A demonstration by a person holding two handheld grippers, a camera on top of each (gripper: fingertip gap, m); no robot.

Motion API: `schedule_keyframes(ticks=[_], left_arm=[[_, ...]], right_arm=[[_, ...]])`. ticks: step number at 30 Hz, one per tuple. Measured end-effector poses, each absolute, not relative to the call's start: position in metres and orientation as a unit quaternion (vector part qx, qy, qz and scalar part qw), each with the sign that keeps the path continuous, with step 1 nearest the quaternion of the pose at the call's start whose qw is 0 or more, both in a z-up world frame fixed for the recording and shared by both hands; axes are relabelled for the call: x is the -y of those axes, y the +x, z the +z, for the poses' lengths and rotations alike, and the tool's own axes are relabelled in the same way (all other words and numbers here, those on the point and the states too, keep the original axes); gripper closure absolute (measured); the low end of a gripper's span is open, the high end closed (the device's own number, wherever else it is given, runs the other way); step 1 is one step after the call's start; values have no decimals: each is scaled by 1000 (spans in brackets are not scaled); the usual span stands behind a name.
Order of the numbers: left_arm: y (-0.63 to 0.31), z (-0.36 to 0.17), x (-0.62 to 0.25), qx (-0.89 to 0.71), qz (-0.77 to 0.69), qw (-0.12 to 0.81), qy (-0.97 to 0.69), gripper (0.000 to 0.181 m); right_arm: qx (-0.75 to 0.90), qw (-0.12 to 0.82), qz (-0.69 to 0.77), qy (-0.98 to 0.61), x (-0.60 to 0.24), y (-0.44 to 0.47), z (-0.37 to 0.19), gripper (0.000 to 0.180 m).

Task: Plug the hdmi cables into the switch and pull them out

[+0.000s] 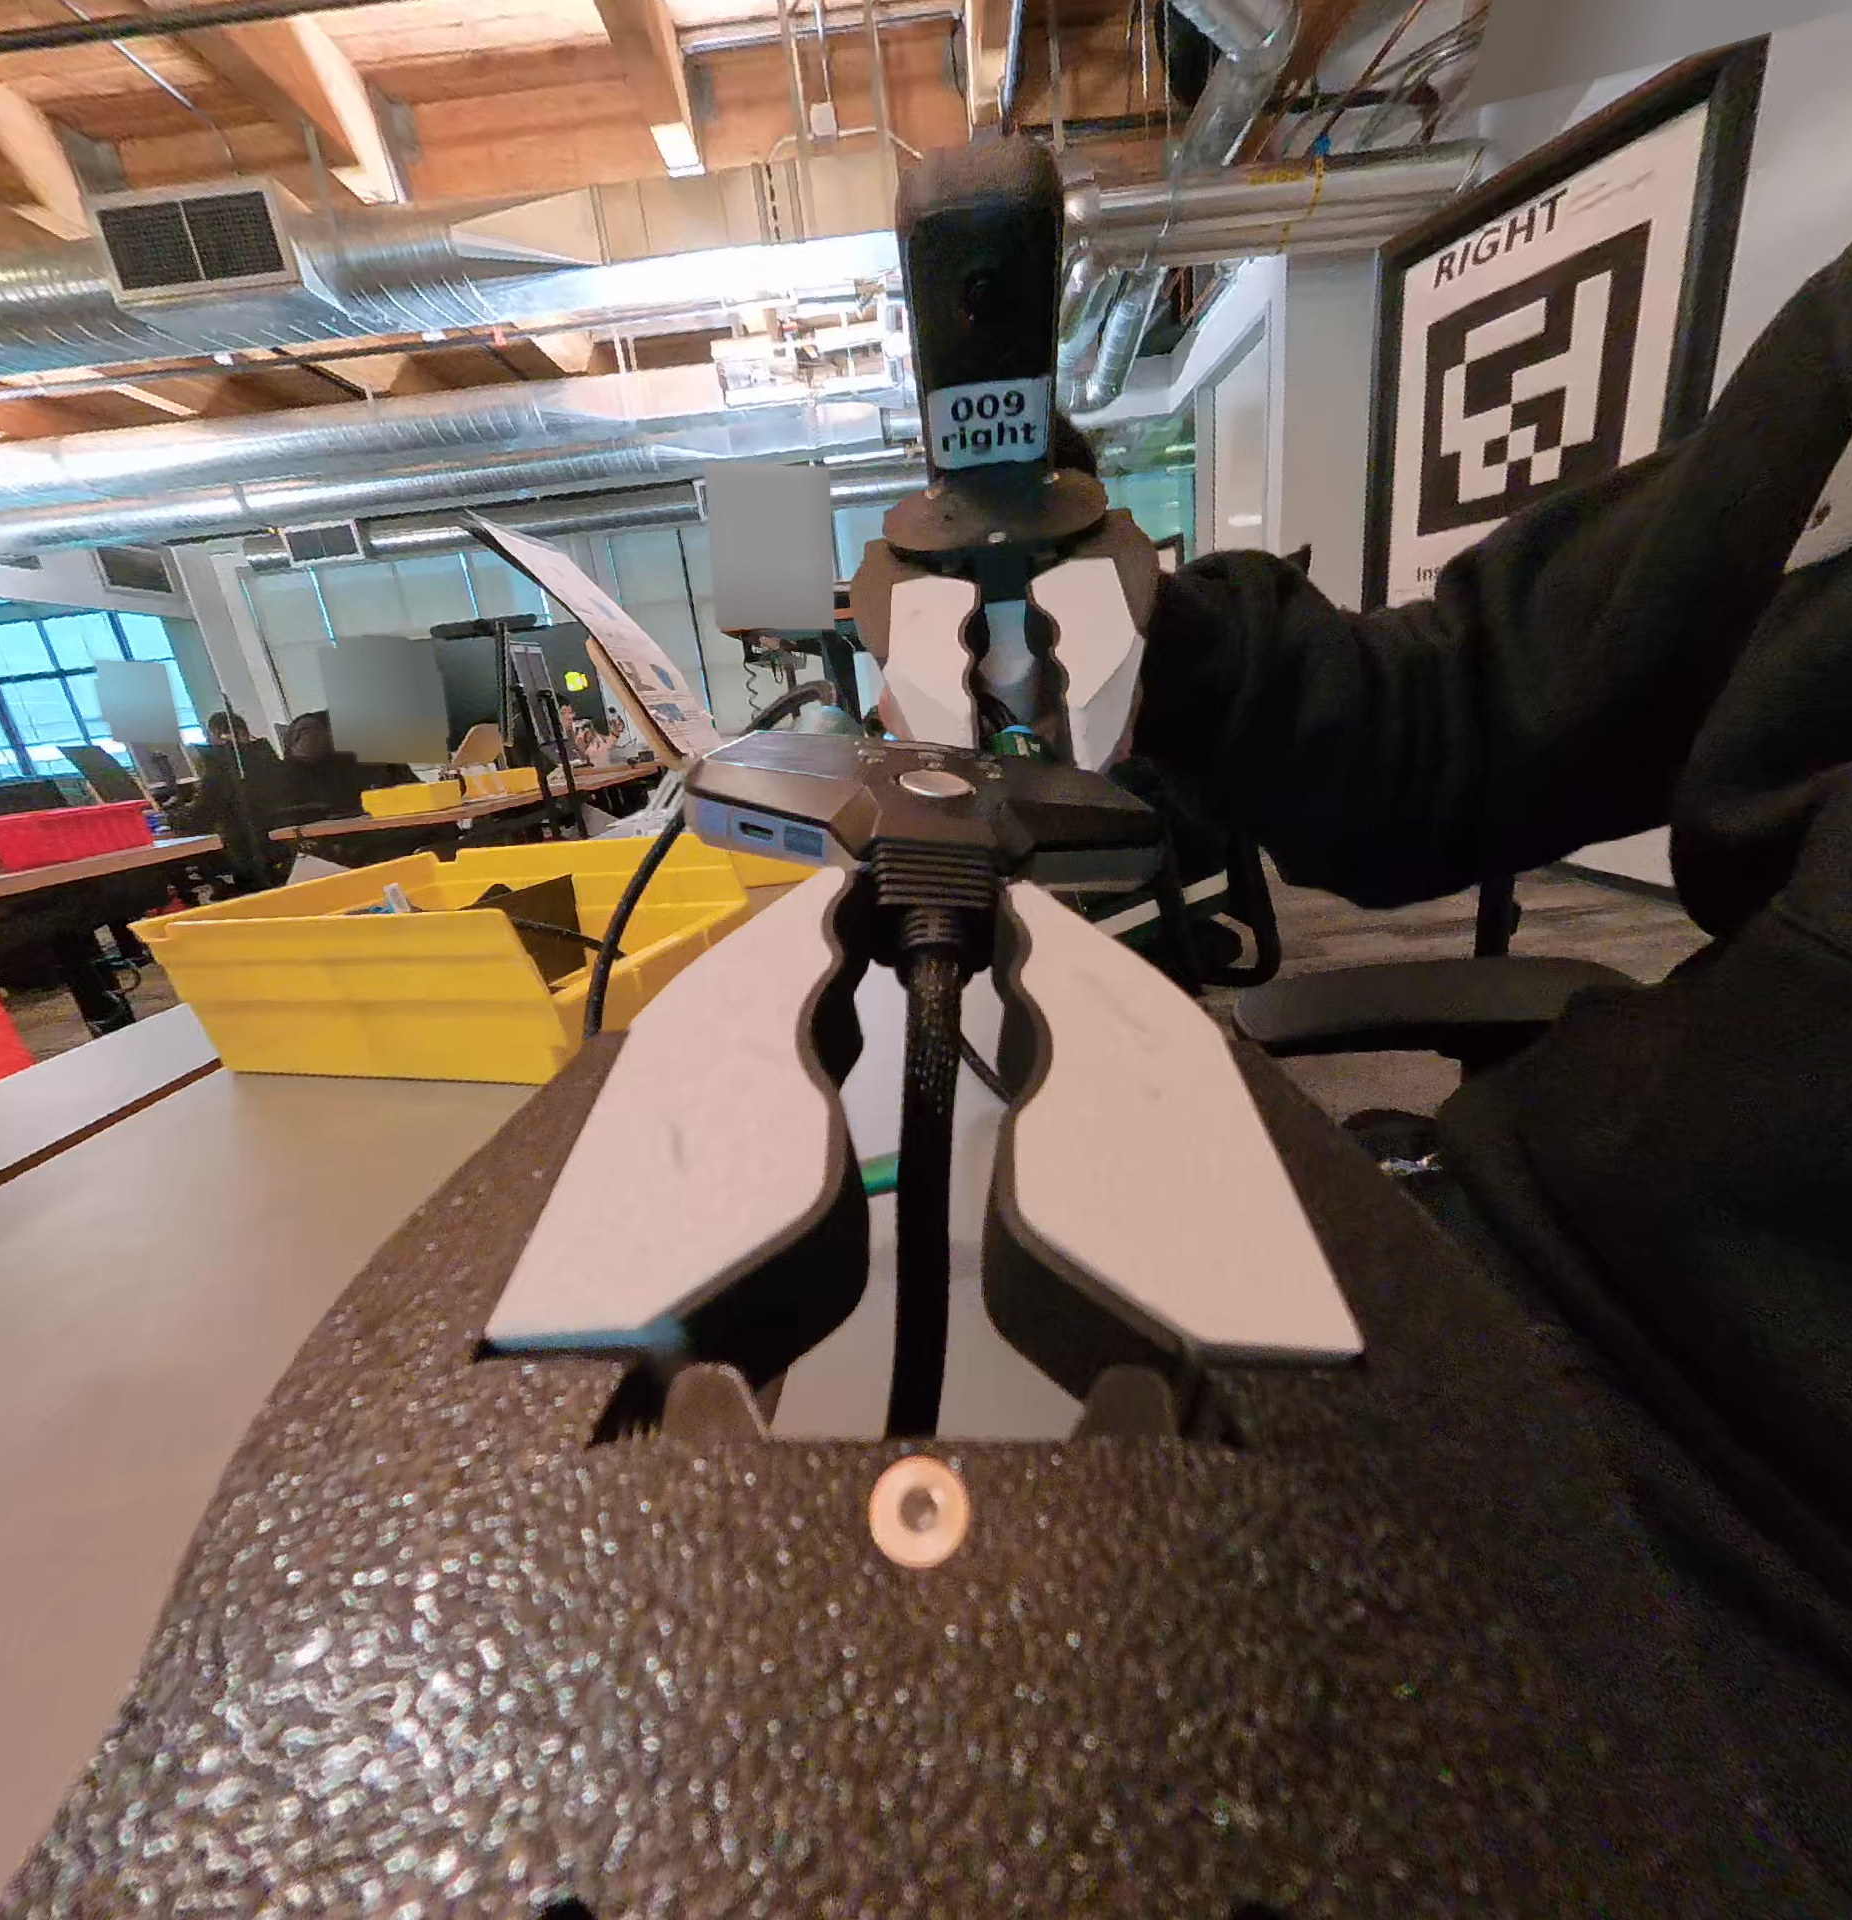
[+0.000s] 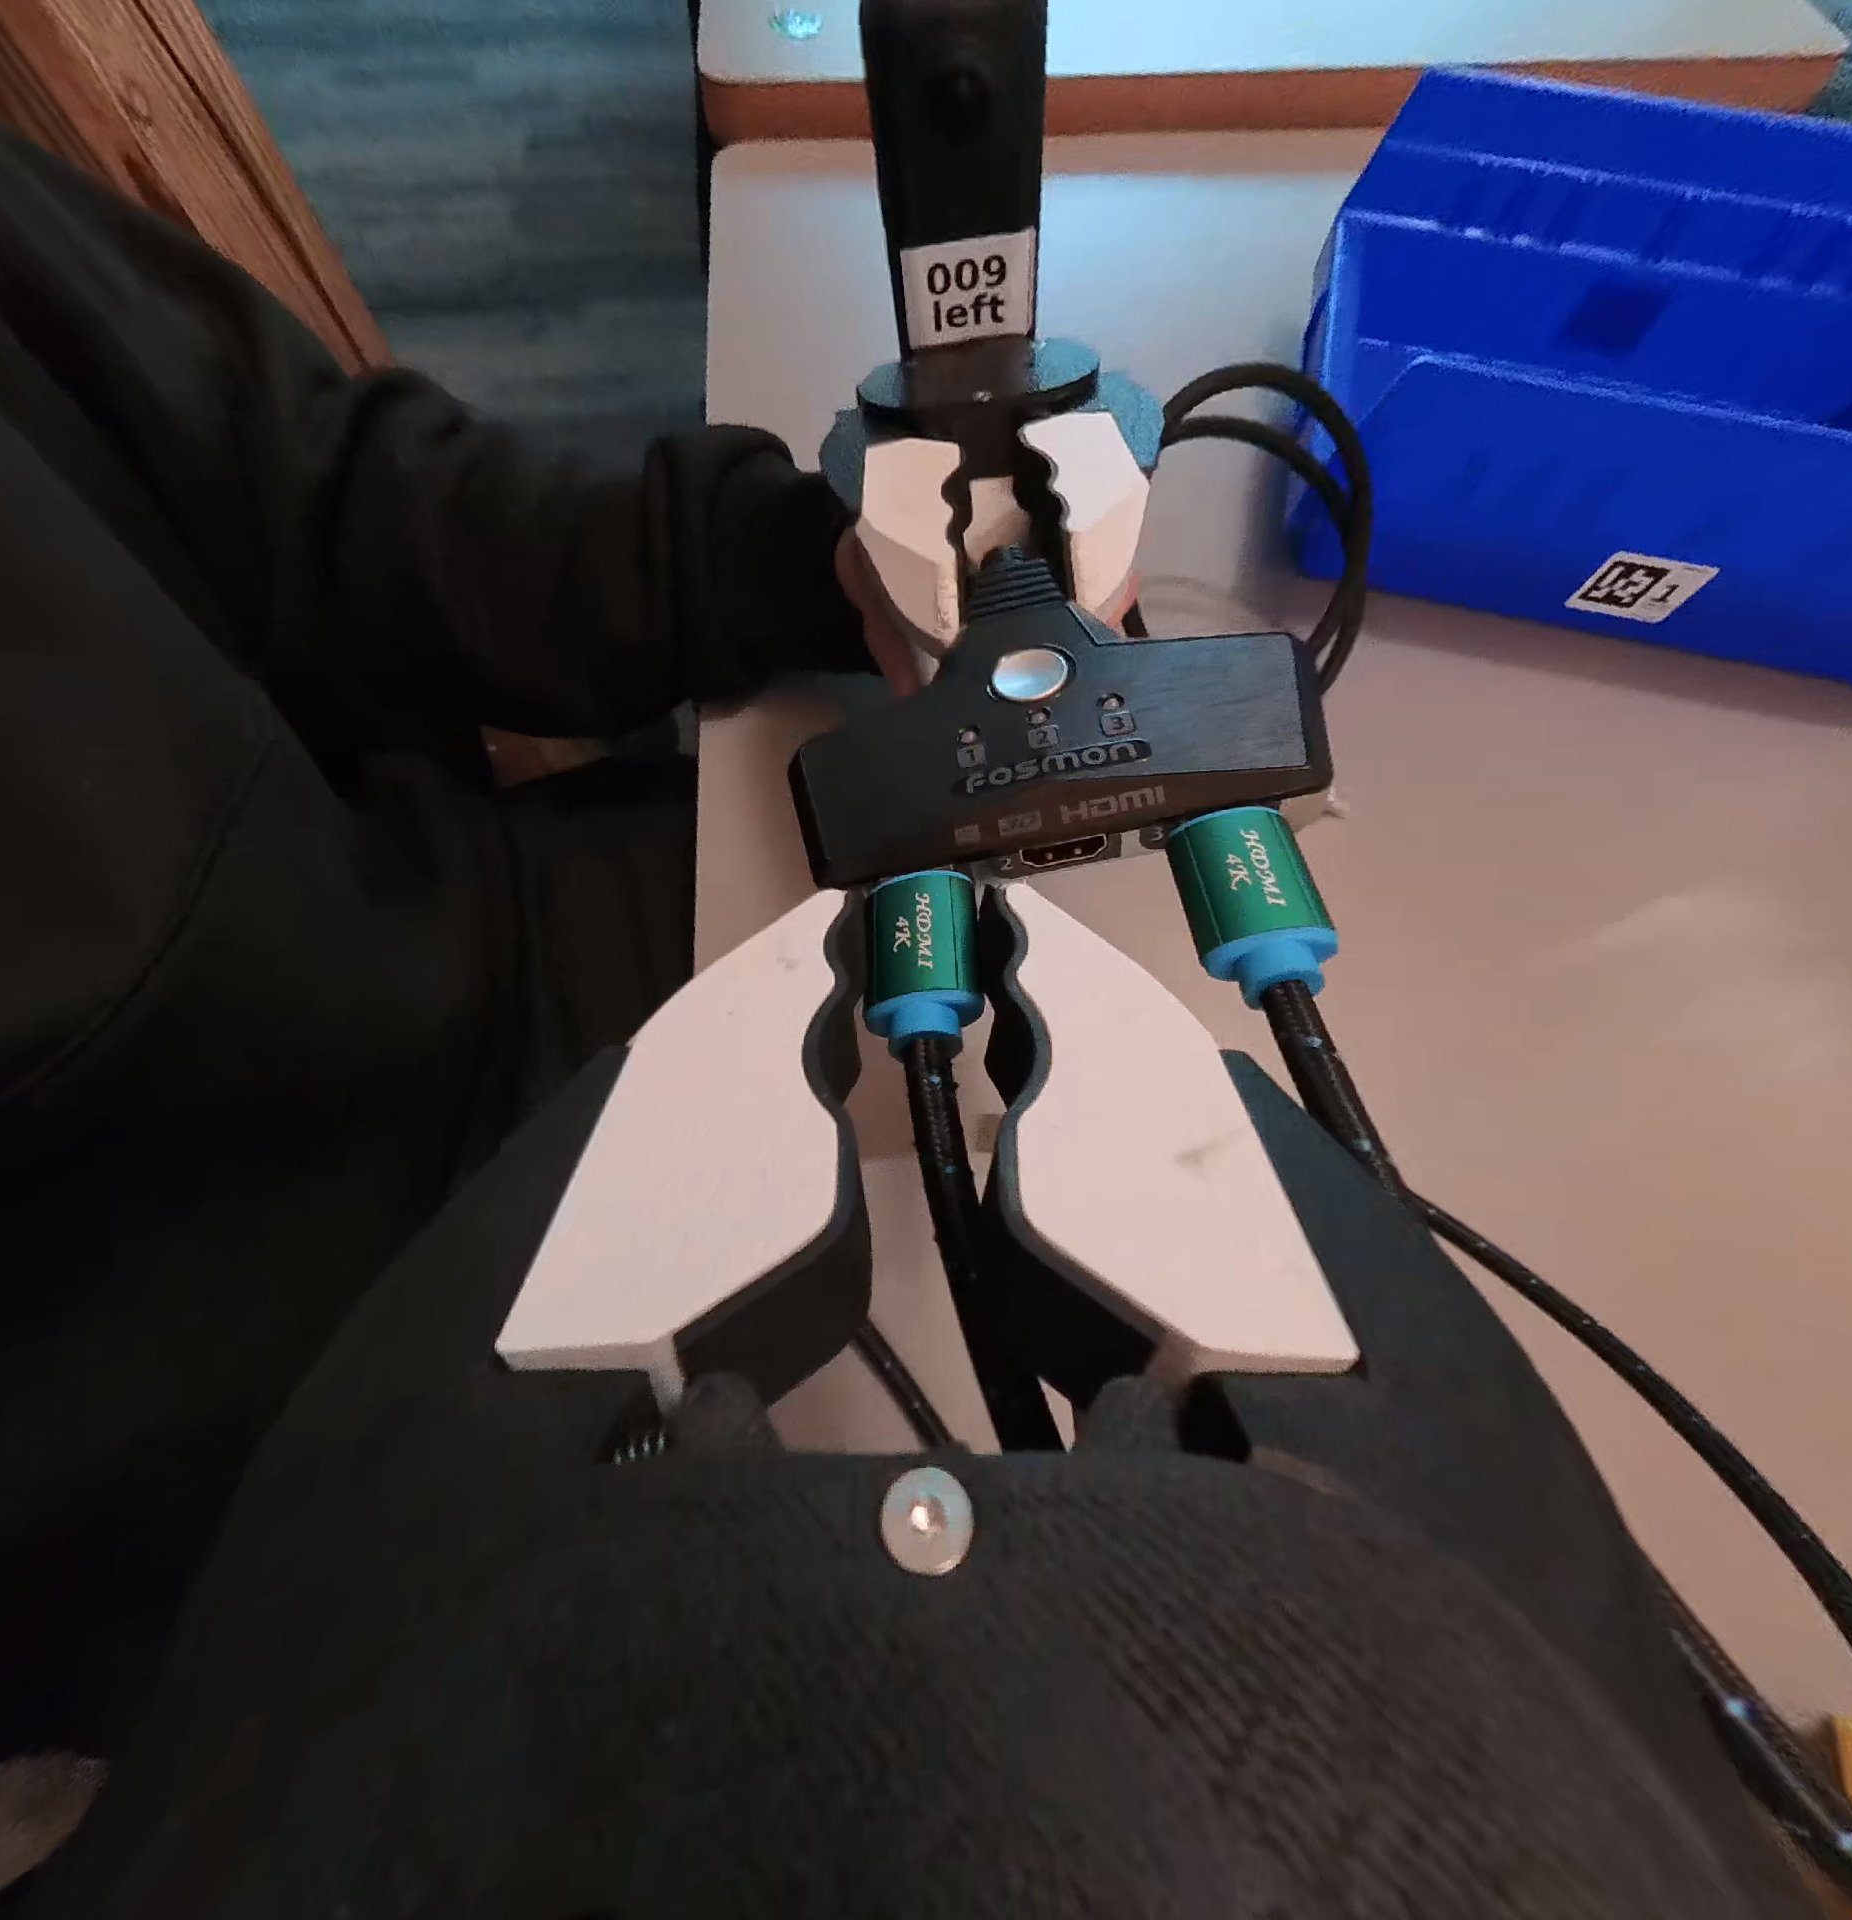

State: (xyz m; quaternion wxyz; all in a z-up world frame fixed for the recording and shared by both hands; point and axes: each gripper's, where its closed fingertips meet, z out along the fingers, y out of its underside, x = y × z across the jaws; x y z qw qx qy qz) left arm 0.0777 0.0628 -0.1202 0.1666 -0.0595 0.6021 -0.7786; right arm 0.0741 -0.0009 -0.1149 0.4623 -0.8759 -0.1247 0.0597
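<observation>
Left wrist view, left gripper: its white fingers are closed on the ribbed black strain relief of the flat black HDMI switch with a round silver button.
Left wrist view, switch: held up off the pale grey bench, level, with its braided black tail cable running back between the fingers.
Left wrist view, right gripper: faces in from the switch's far side.
Left wrist view, surroundings: a yellow plastic bin sits towards the bench's far edge.
Right wrist view, right gripper: narrowed onto the green metal HDMI plug with a blue collar, which sits in the switch's left port.
Right wrist view, second green plug: seated in the right port; the middle port is open.
Right wrist view, left gripper: grips the switch's far end.
Right wrist view, surroundings: a blue plastic bin stands at the bench's far right.
</observation>
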Motion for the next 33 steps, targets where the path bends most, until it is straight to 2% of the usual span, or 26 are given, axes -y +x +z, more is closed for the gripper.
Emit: schedule_keyframes(ticks=[22, 33], left_arm=[[85, -134, -37, -641, -746, 164, -80, 158], [81, -128, -42, -617, -771, 140, -74, 158]], right_arm=[[105, 428, 71, -895, 30, 84, -129, 157], [98, 477, 39, -872, 20, 76, -120, 157]])
